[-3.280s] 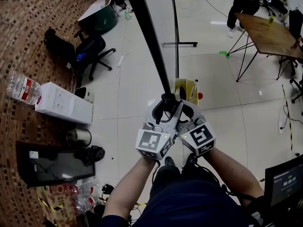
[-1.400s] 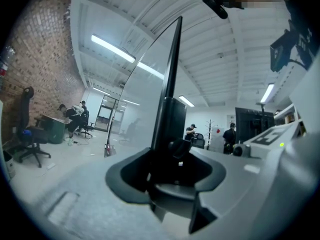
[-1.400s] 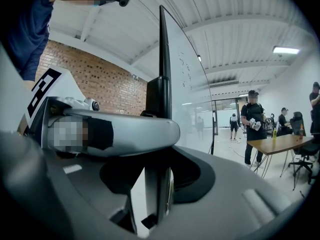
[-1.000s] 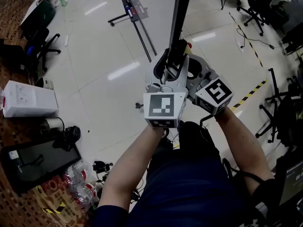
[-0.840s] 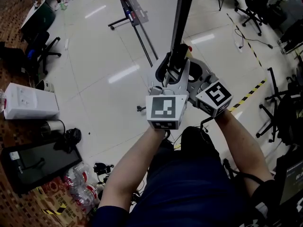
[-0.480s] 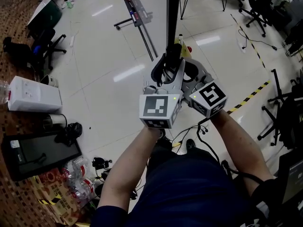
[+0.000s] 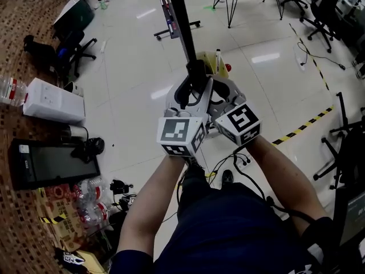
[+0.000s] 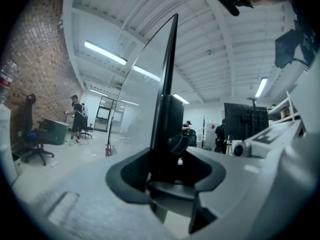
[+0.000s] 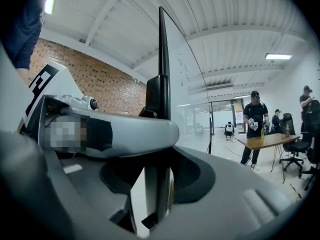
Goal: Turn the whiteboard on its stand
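Tall whiteboard with a black frame [image 7: 178, 13] is seen edge-on in the head view, rising over the glossy pale floor [image 7: 131, 96] in front of the person. Its near vertical edge is gripped from both sides at the same height.

Left gripper [image 7: 191, 90]: jaws have just been closing and are set narrow, with the black frame edge [image 8: 167, 84] clamped between the dark pads [image 8: 125, 176]. In the left gripper view the board's pale face runs away to the left of that edge.

Right gripper [image 7: 221, 95]: also held narrow on the same frame edge [image 9: 162, 59], which passes straight down through the jaw gap [image 9: 156, 184]. In the right gripper view the board's white face runs off to the right. The two grippers are touching or nearly touching each other, with the marker cubes side by side and both forearms extended.

A yellow item [image 7: 208, 61] with a red part is seen on the floor just behind the grippers. A black stand foot [image 7: 174, 30] is seen further back; whether it belongs to this board cannot be told.

On the left of the head view: a white rectangular box [image 7: 54, 100], a flat black screen [image 7: 51, 164], clear plastic bottles [image 7: 85, 210] and a black office chair [image 7: 71, 41]. Yellow-black striped tape [image 7: 302, 124] is laid across the floor on the right.

In the right gripper view a person [image 9: 257, 121] stands well apart beside a wooden surface on black legs [image 9: 270, 141].
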Demonstrator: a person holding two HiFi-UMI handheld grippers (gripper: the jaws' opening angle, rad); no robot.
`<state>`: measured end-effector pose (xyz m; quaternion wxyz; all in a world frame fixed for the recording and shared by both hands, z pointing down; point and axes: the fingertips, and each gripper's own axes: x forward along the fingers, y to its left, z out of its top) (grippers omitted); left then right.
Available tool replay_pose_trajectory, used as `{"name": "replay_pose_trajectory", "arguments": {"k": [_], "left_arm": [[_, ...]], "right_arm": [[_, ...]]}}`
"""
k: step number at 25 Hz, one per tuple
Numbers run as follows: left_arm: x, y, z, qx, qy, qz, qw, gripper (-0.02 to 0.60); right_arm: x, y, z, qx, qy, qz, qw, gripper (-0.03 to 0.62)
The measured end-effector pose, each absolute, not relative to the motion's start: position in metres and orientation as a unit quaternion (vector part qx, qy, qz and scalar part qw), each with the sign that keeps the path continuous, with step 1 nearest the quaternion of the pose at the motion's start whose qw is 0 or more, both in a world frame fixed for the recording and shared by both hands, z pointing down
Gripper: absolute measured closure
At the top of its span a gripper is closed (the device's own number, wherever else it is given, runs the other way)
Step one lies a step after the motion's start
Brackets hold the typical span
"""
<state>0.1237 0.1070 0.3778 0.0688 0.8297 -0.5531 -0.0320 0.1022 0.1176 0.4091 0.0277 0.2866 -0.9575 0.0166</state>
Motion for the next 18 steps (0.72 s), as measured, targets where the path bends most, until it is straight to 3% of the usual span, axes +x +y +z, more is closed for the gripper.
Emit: {"name": "replay_pose_trajectory", "arguments": {"k": [18], "left_arm": [[0.188, 0.176, 0.39, 0.833, -0.545, -0.028, 0.093, 0.394]], "right_arm": [[0.167, 0.184, 0.417, 0.306, -0.951, 0.019, 0.036, 0.425]]}}
